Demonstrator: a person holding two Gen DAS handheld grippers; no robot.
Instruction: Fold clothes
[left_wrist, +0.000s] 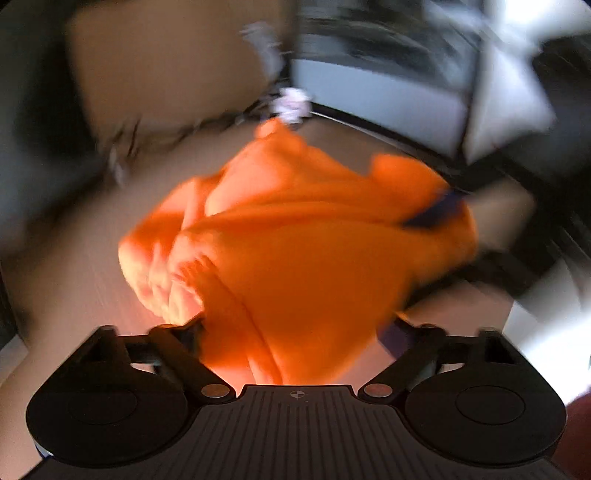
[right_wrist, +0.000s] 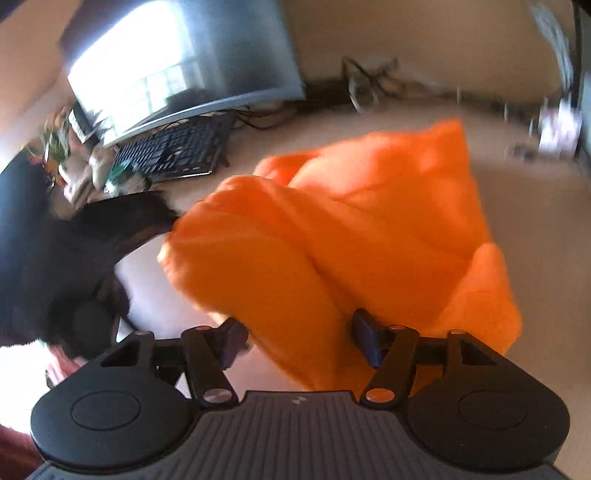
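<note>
While orange garment (left_wrist: 295, 236) bunches (blurred), each hand-held gripper (left_wrist: 295, 328) (right_wrist: 299, 332) gapes around it.

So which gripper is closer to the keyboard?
Probably left: the left gripper lies between the right gripper and the keyboard; the right gripper is farther back, orange garment in its jaws.

Both cams rode on the grippers, looking forward and down along the jaws, super close to the orange garment (left_wrist: 317, 251). The left wrist view faced across the bench (left_wrist: 66, 280) toward a blurry wall. The right wrist view faced a monitor (right_wrist: 184, 62) and keyboard (right_wrist: 177, 151). Both views shared that same orange garment (right_wrist: 351, 229) and the pale bench (right_wrist: 546, 229).
</note>
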